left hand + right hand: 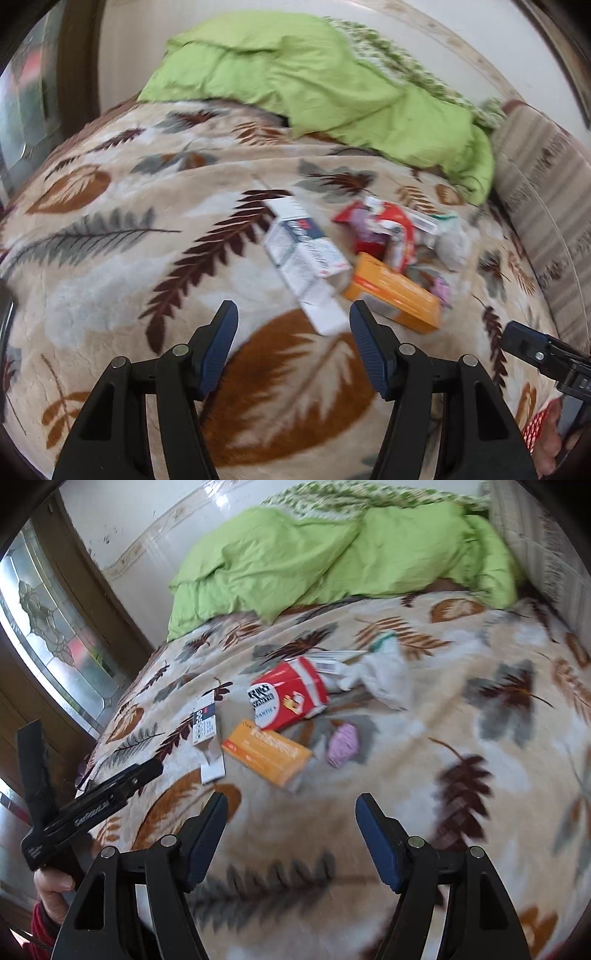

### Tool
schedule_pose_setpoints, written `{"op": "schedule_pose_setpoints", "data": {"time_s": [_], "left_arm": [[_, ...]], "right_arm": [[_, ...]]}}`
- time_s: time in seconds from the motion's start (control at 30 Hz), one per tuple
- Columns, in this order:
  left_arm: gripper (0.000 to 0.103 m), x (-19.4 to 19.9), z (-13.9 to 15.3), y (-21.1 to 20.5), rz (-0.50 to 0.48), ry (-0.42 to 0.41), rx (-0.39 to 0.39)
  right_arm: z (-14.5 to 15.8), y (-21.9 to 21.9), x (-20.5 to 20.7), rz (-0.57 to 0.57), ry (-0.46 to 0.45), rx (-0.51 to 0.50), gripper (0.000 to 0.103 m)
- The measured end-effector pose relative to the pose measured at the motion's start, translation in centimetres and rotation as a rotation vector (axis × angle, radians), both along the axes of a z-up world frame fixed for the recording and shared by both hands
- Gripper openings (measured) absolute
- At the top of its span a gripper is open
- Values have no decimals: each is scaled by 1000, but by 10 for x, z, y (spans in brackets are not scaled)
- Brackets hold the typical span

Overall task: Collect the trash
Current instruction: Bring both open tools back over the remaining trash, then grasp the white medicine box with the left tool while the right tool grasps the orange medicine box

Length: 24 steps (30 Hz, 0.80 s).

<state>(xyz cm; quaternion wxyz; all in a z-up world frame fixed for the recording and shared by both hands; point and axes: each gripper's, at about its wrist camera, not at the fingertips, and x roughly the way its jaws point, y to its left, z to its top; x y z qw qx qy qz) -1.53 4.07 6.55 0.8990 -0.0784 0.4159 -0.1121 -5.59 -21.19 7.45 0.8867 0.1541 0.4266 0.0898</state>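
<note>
Trash lies in a heap on a leaf-patterned blanket (110, 258). It includes a white carton (303, 254) with its flap open, an orange box (397, 295), a red snack packet (384, 229) and crumpled white tissue (452, 245). In the right wrist view I find the white carton (205, 725), orange box (267, 753), red packet (290, 698), a pink wad (343, 744) and the tissue (384, 679). My left gripper (293, 314) hangs open just short of the carton's flap, nothing between its fingers. My right gripper (291, 805) is open too, above the blanket near the orange box.
A green quilt (314, 85) is bunched at the far side of the bed against a white wall. A striped cushion (546, 206) lies at the right. A glass-panelled door (48, 627) stands to the left of the bed. A hand (51, 886) holds the left gripper's handle.
</note>
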Motion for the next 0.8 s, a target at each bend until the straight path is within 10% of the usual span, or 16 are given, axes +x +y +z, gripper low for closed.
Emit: {"op": "schedule_pose_setpoints", "data": {"time_s": [0.27,0.4,0.53,0.6,0.8], "left_arm": [[62,36,-12,34,87,56,-79],[62,40,-9,40,103,46,-89],[62,45,-8,40,113,50,-108],[62,48,-9,35,103,56,-114],[67,56,-11,13,76,59,-91]], "right_arm": [[-33,22,90,51,47,19,75],[-43,47,80,168,70,20,75],[-40,87,63,248,25,-188,73],[-42,92,63,227,29,-246,52],[-34,64,54,131,49,-149,52]]}}
